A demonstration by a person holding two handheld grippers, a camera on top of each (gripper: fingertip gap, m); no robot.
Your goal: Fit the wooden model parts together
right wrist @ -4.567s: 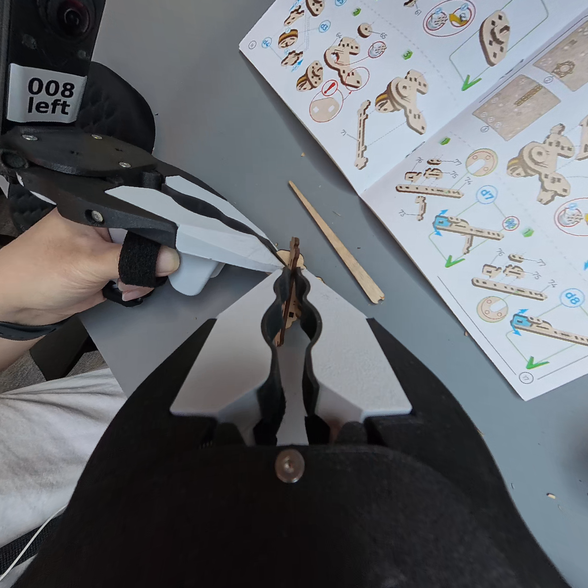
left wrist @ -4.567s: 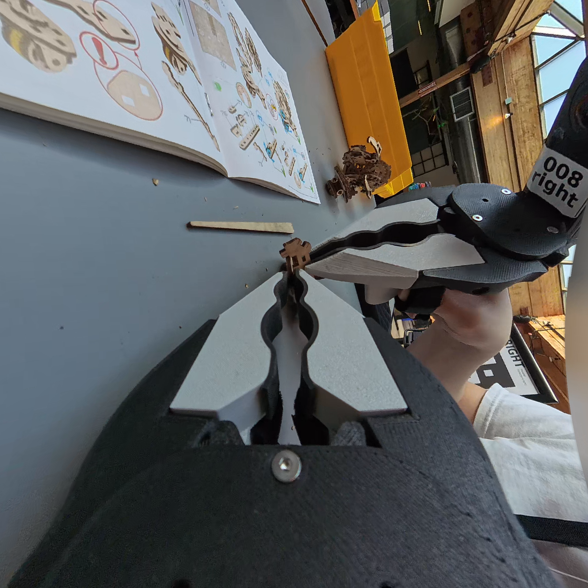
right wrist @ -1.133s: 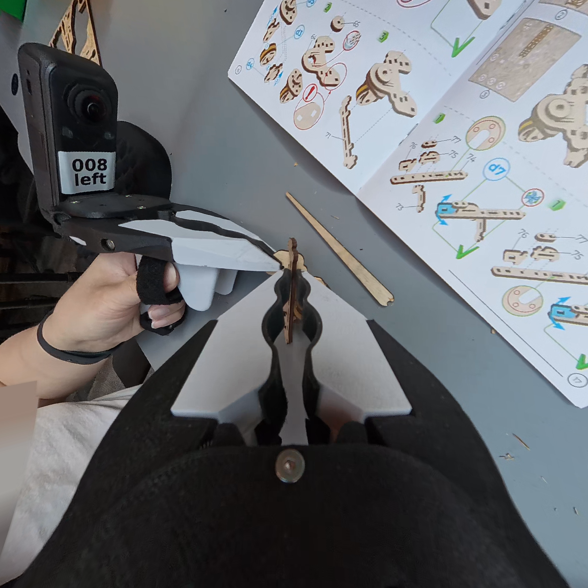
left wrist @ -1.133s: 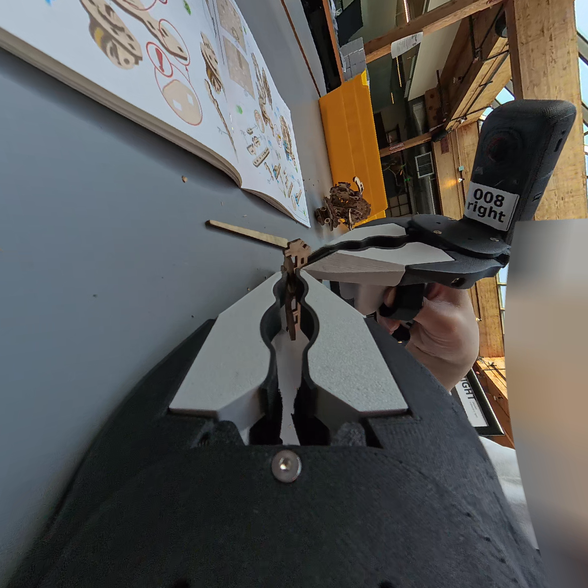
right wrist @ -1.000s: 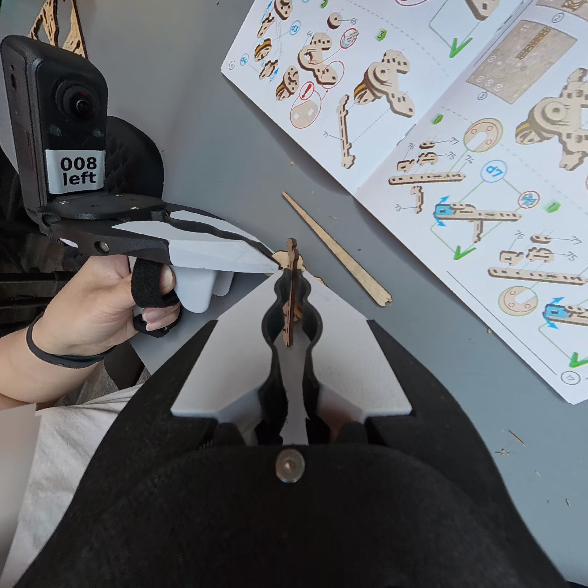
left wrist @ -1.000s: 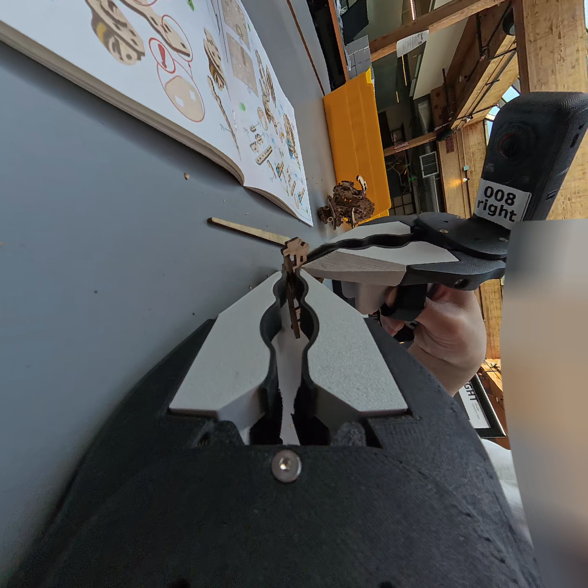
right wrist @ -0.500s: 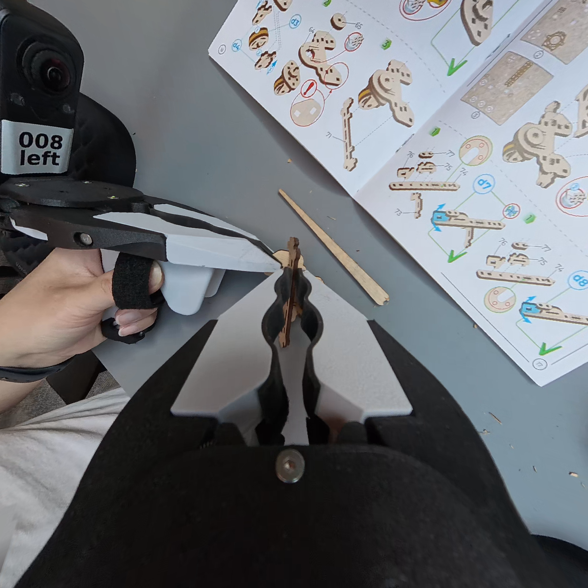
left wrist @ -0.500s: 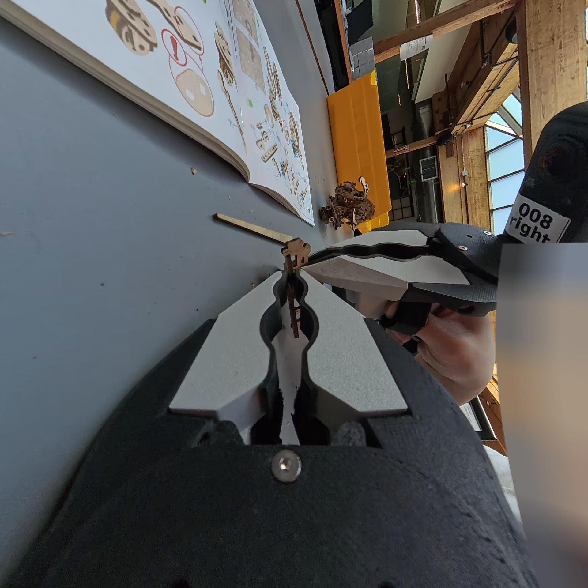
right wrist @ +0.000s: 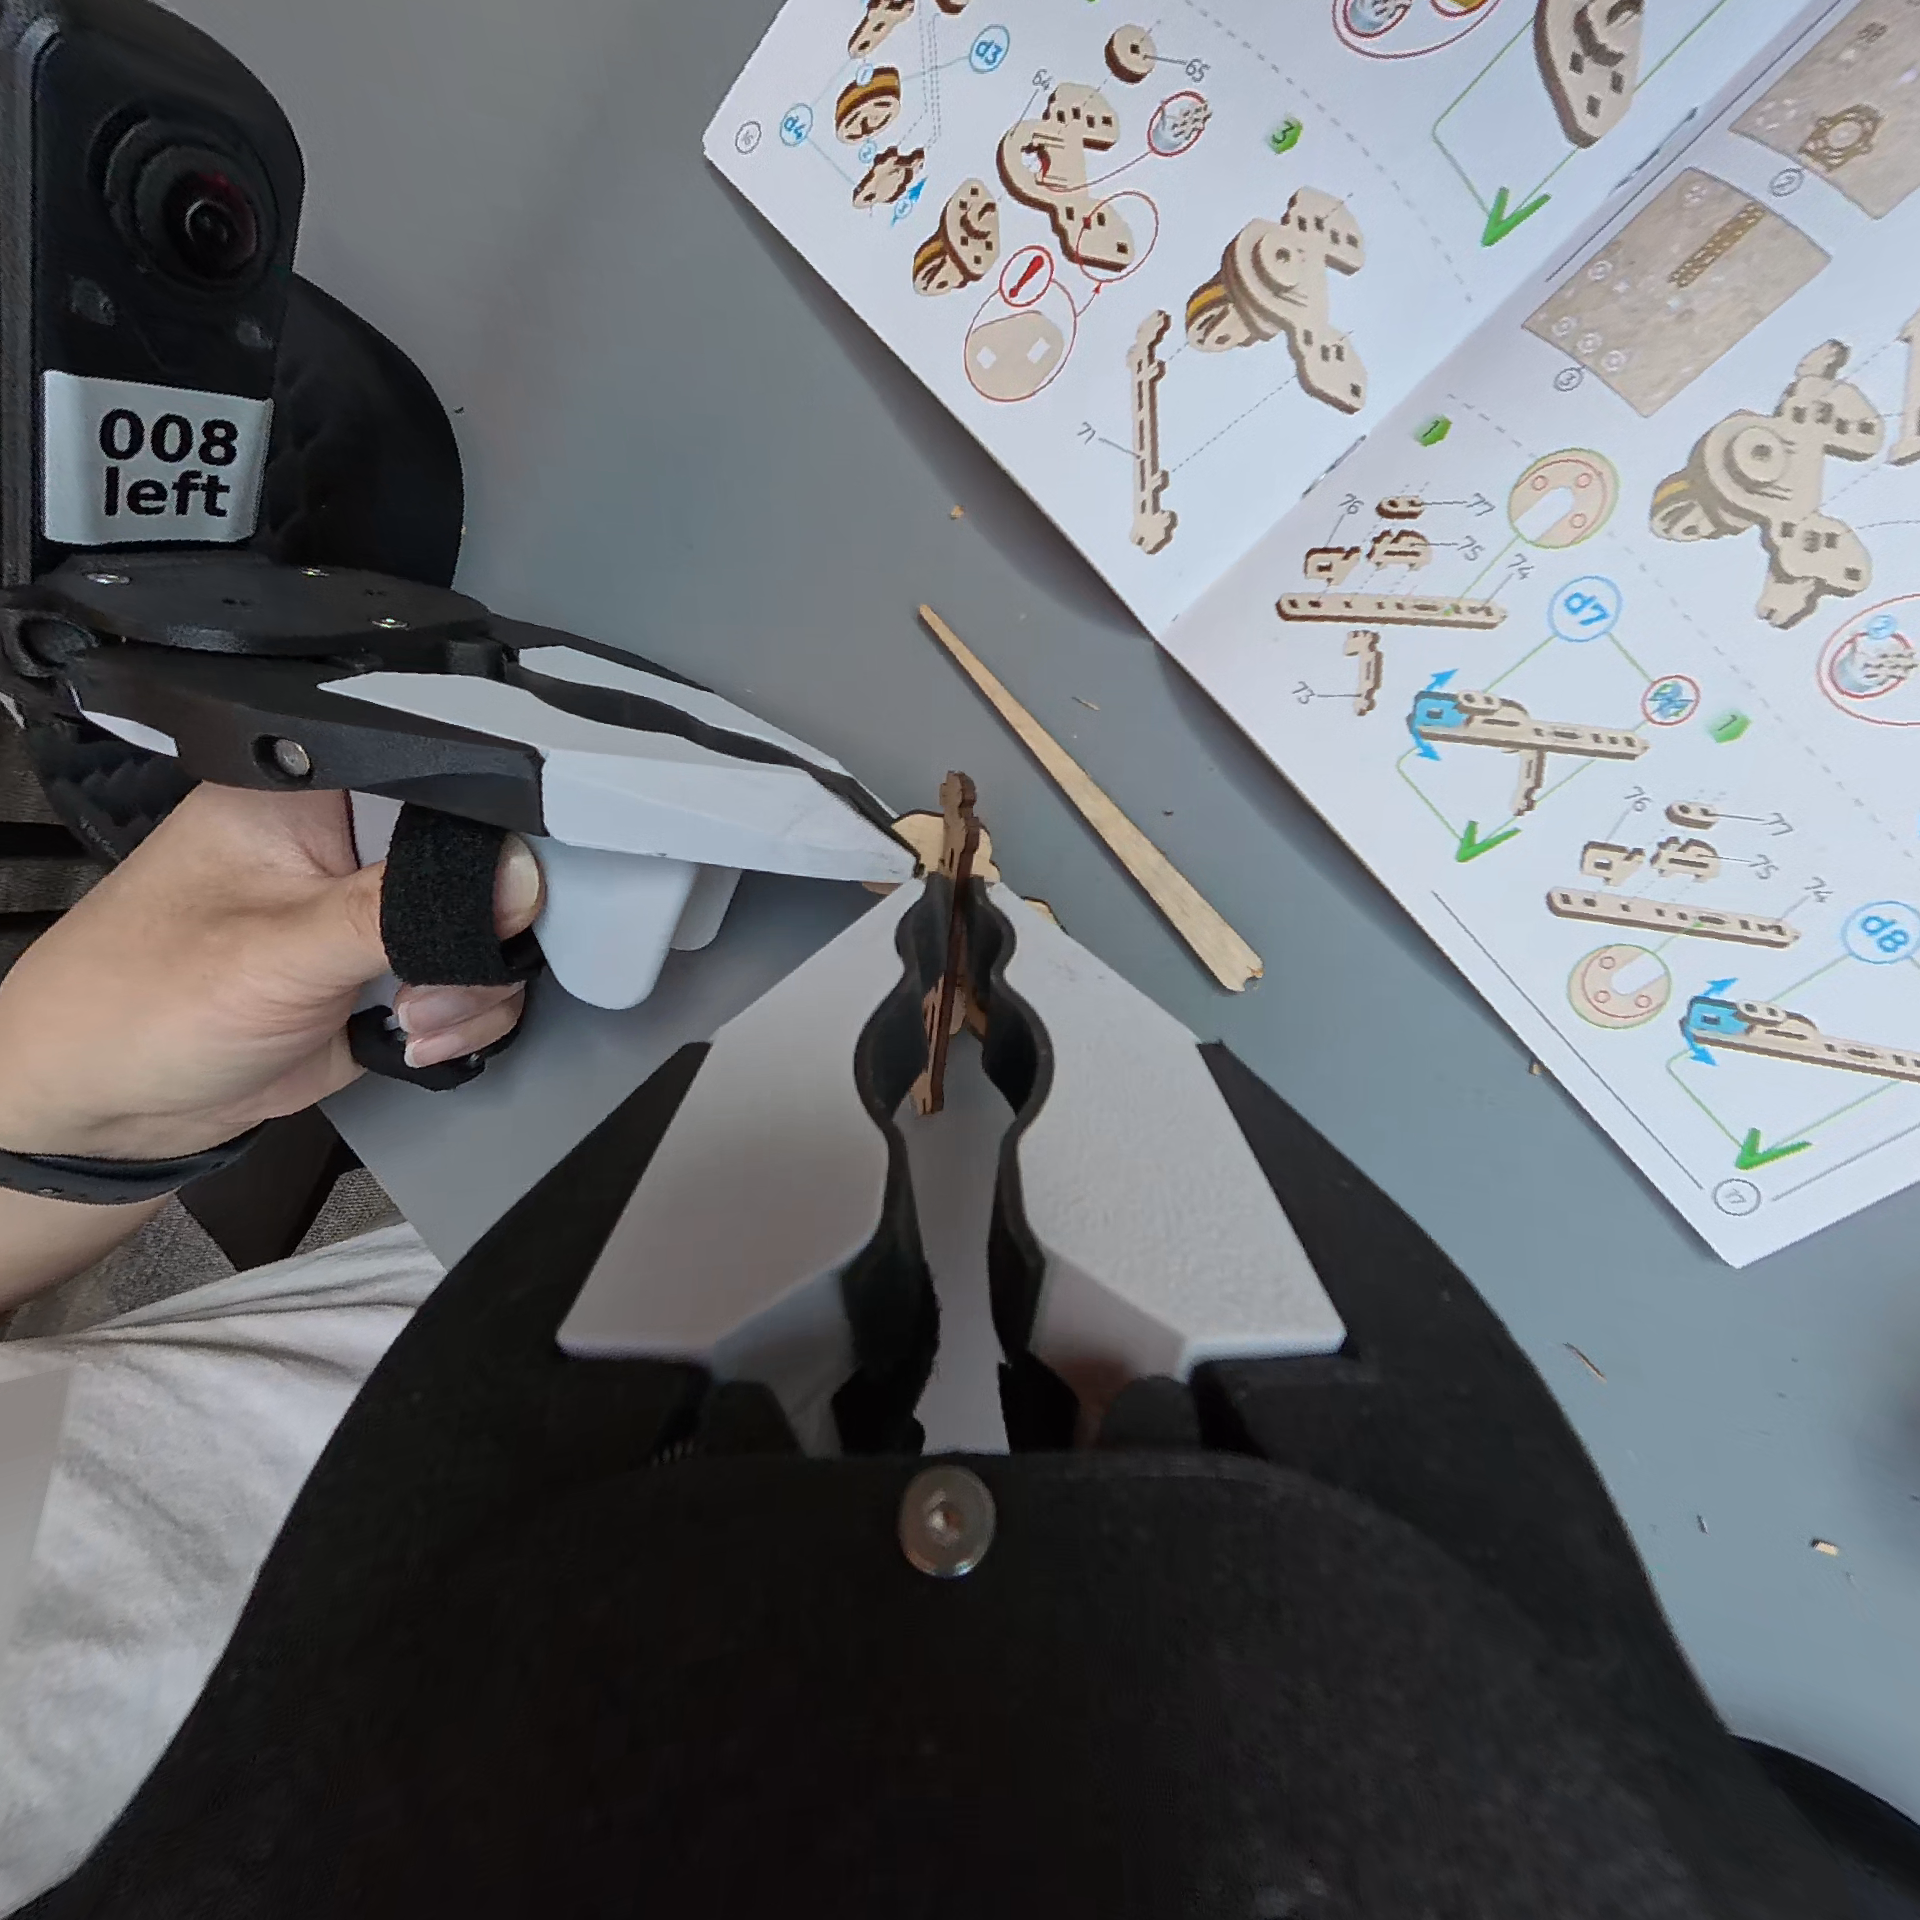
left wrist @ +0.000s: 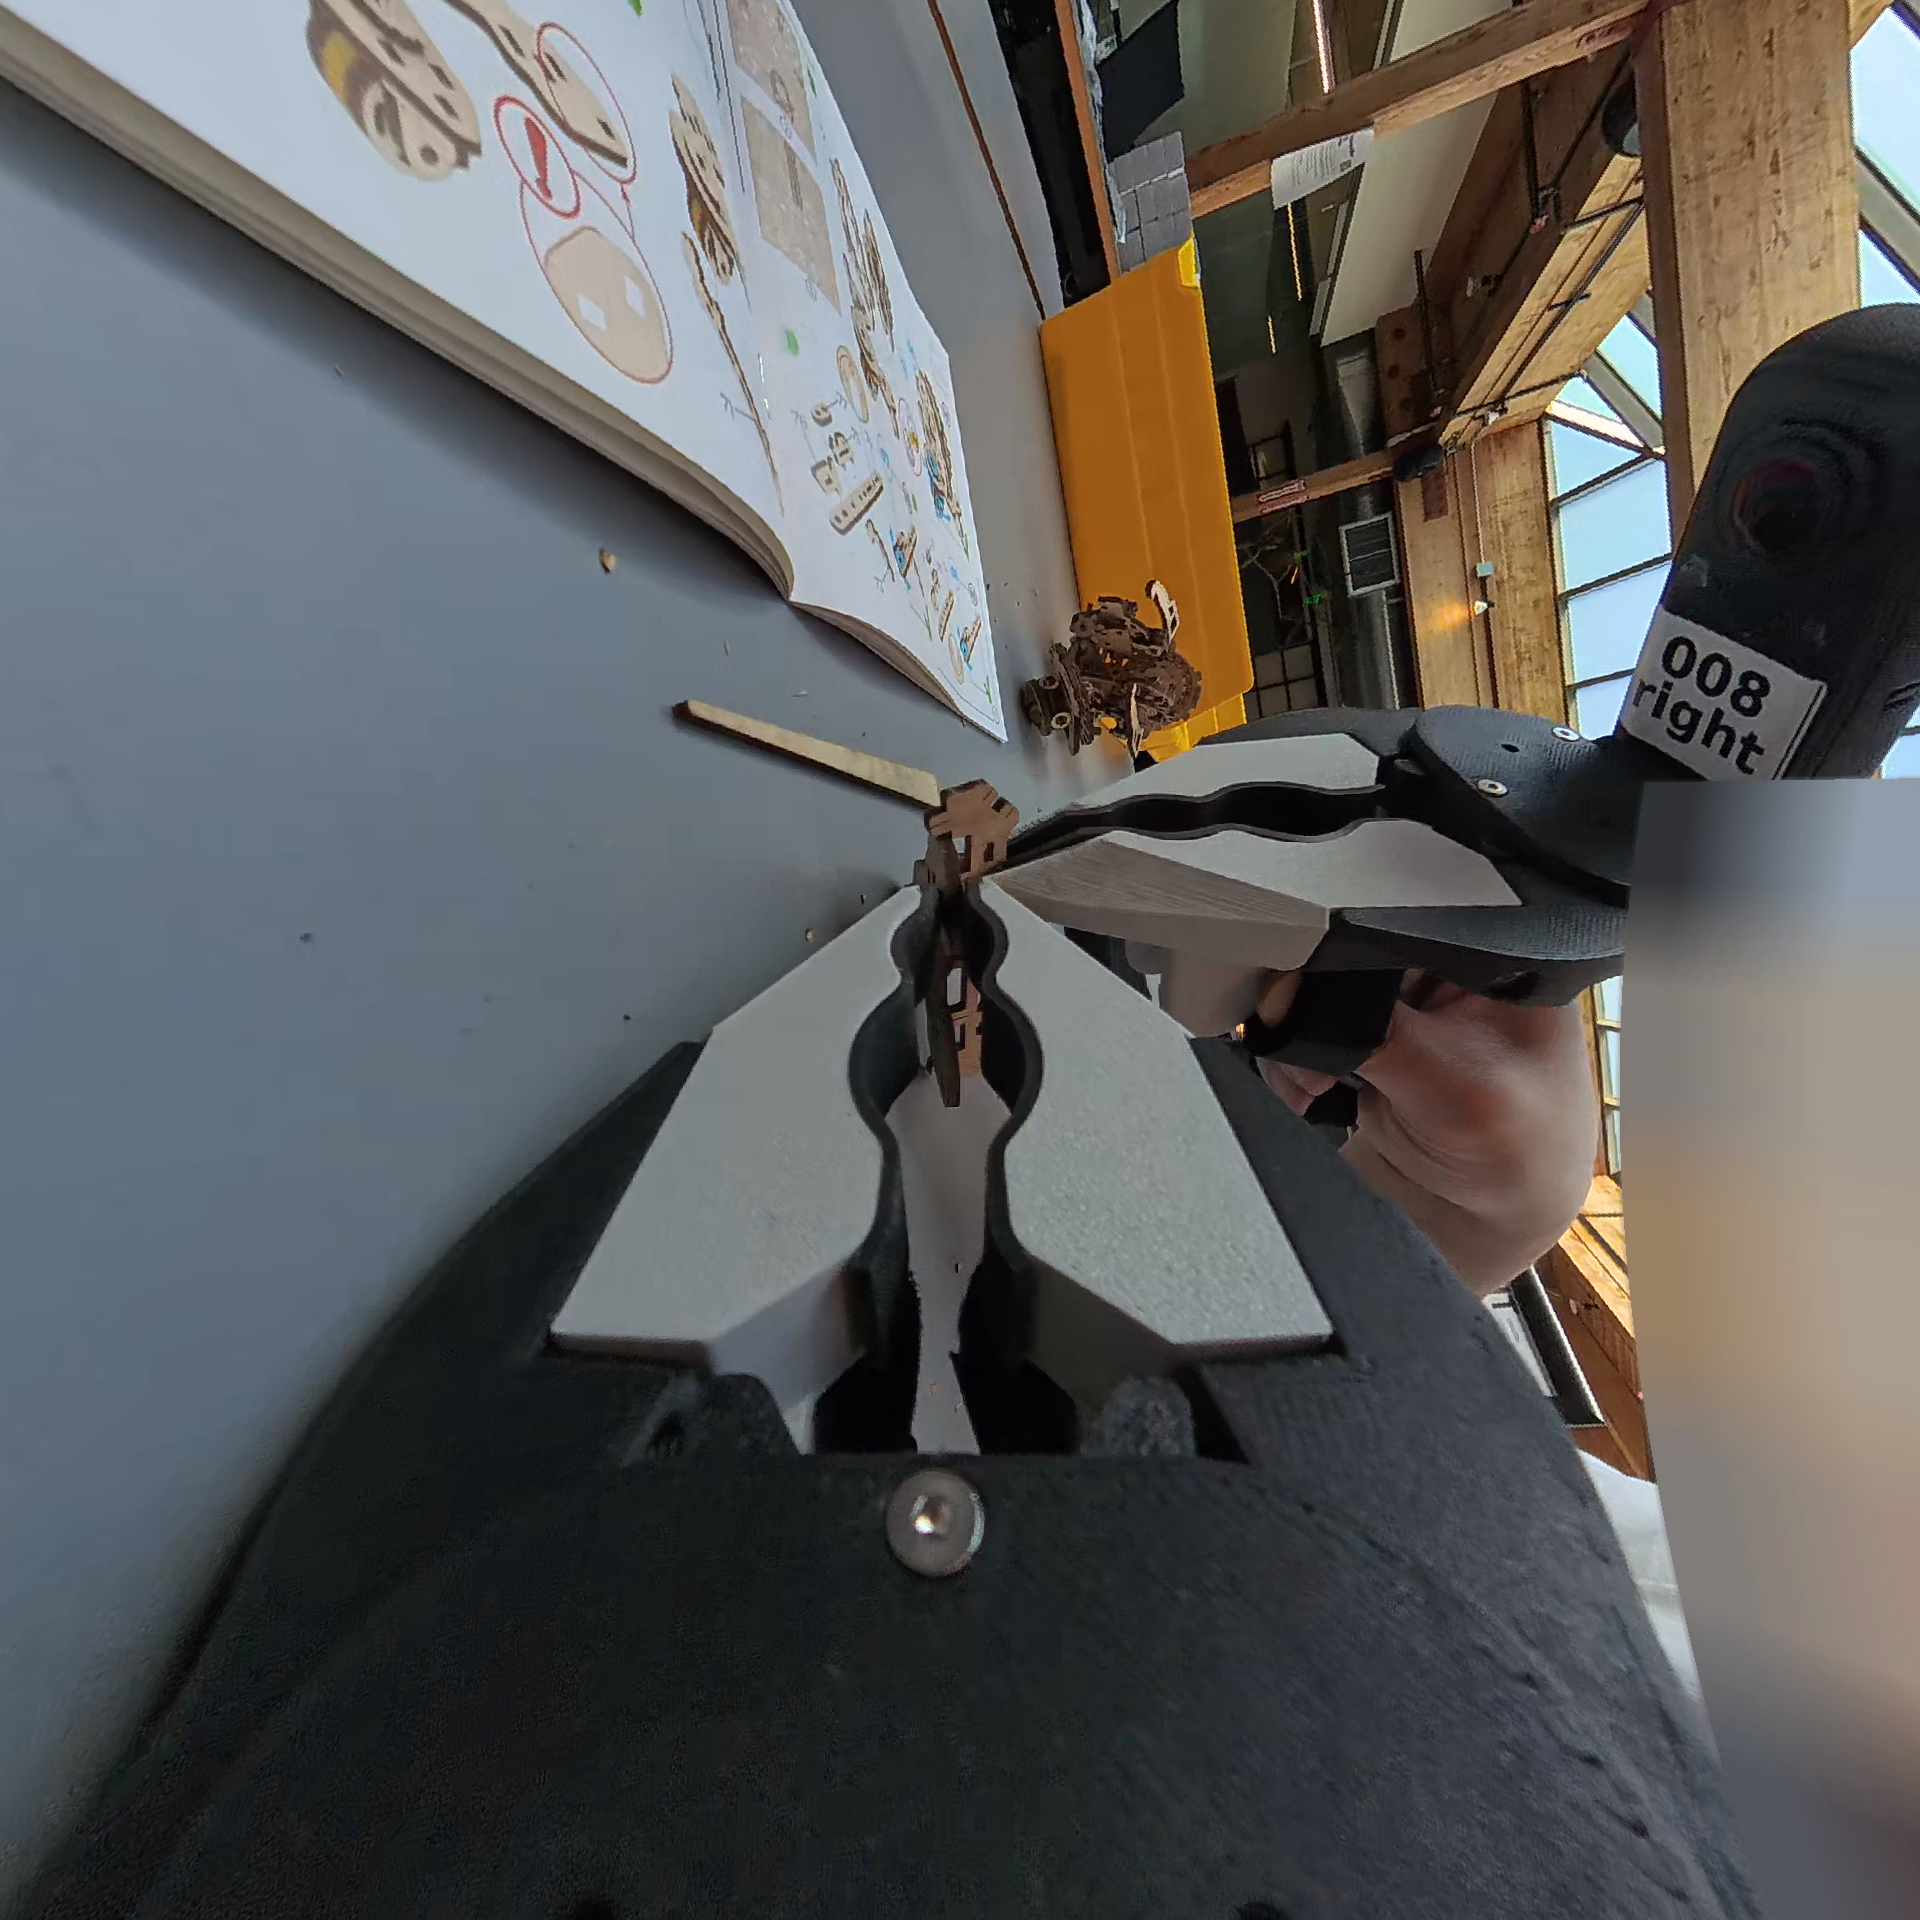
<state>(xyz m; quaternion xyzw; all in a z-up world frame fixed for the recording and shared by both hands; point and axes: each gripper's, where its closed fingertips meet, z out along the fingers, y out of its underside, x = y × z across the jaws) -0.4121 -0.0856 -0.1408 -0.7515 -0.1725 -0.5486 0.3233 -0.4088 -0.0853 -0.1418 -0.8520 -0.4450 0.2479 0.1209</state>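
With the instruction booklet [right wrist: 1455, 416] lying at two o'clock, I'm clamping my left gripper [left wrist: 951, 914] and right gripper [right wrist: 951, 894] tip to tip on two crossed wooden pieces [left wrist: 961, 883], seemingly meeting but not yet fully seated.

A workshop or maker space is shown. Heavy exposed wooden beams [left wrist: 1756, 260] and posts are seen overhead, beside tall paned windows [left wrist: 1605, 520] and a wall vent. A grey work table [left wrist: 312, 831] is dotted with small wood chips. An open instruction booklet [right wrist: 1455, 468] with assembly diagrams is laid on it, and a thin wooden stick [right wrist: 1091, 800] lies beside the booklet. Farther back, a partly built wooden model [left wrist: 1112, 686] stands next to a yellow bin [left wrist: 1138, 468].
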